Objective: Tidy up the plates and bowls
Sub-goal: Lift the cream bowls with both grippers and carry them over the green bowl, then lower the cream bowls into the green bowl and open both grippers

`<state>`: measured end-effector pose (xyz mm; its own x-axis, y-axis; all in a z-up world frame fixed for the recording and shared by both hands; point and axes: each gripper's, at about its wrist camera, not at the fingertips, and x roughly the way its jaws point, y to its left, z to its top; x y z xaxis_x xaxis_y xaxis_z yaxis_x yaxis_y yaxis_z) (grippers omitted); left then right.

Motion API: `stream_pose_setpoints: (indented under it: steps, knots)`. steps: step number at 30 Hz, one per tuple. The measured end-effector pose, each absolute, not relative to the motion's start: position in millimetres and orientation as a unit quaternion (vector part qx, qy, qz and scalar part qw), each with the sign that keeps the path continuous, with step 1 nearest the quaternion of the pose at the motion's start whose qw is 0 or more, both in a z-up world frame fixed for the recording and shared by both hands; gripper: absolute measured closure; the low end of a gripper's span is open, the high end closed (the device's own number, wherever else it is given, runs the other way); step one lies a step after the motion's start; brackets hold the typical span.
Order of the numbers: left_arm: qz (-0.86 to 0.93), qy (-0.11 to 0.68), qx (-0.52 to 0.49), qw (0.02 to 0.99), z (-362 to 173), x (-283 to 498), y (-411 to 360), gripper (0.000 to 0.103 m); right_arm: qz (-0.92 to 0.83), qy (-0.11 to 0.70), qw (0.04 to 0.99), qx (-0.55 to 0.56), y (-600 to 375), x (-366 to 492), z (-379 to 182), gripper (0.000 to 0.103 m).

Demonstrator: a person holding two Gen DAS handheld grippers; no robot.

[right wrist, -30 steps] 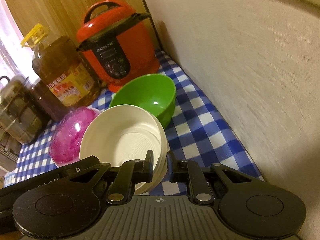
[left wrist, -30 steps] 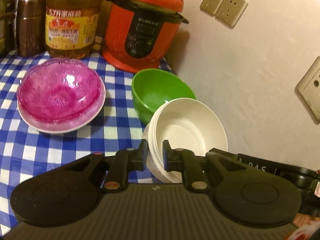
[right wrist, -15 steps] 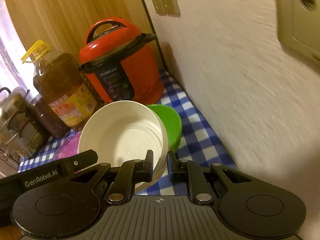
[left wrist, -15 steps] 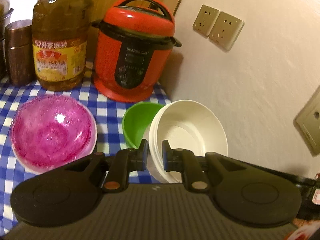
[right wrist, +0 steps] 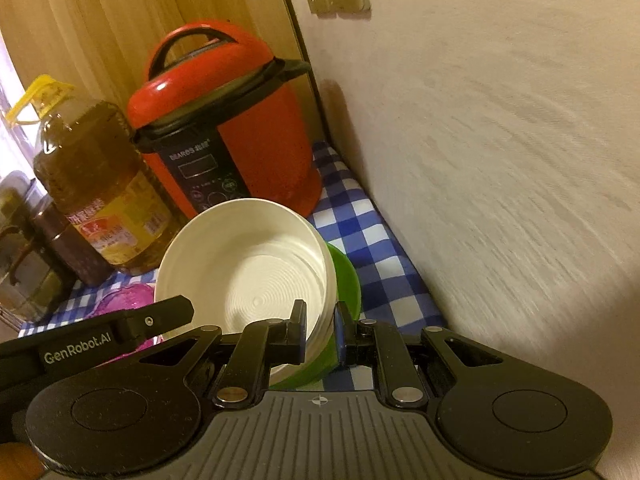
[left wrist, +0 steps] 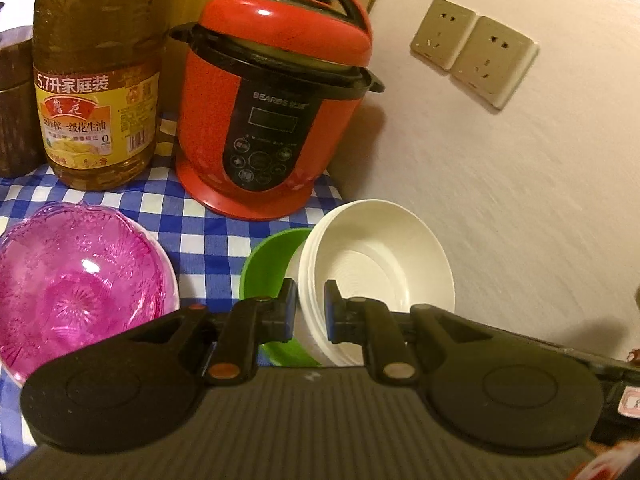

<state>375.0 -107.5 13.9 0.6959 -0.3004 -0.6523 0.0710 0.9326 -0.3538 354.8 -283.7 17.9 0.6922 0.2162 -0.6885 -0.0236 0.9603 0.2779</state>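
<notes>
Both grippers hold a stack of white bowls [left wrist: 380, 268] by opposite rims. My left gripper [left wrist: 311, 304] is shut on its left rim. My right gripper [right wrist: 321, 330] is shut on its right rim, and the stack [right wrist: 248, 276] fills the middle of the right wrist view. The stack hangs just over a green bowl [left wrist: 268, 268] on the checked cloth; the green bowl [right wrist: 344, 292] shows behind and under the stack in the right wrist view. I cannot tell whether they touch. A pink glass bowl [left wrist: 76, 288] sits on a white plate at the left.
A red pressure cooker [left wrist: 276, 104] and a large oil bottle [left wrist: 96, 80] stand at the back of the blue checked tablecloth [left wrist: 200, 232]. A brown canister [left wrist: 16, 104] stands far left. The wall [left wrist: 520, 200] with two sockets is close on the right.
Both grippers carried the white bowl stack forward, over the green bowl, which is now largely covered. The cooker and bottle look nearer.
</notes>
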Motion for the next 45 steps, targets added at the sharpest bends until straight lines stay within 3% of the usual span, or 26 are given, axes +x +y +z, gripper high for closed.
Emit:
stream_pose_setpoints:
  steps: [18,40,45]
  knots:
    - [-0.094,0.420,-0.134,0.893,-27.0,411.3,-109.1,0.091,0.062,0.422,0.902,0.071,-272.0,393.4,-16.2,0.089]
    - [-0.094,0.419,-0.086,0.899,-30.2,410.2,-116.6,0.090,0.075,0.406,0.910,0.030,-266.3,390.1,-20.0,0.089]
    - [-0.100,0.416,-0.089,0.899,-30.1,408.8,-115.4,0.083,0.083,0.400,0.911,0.062,-274.3,390.5,-21.4,0.087]
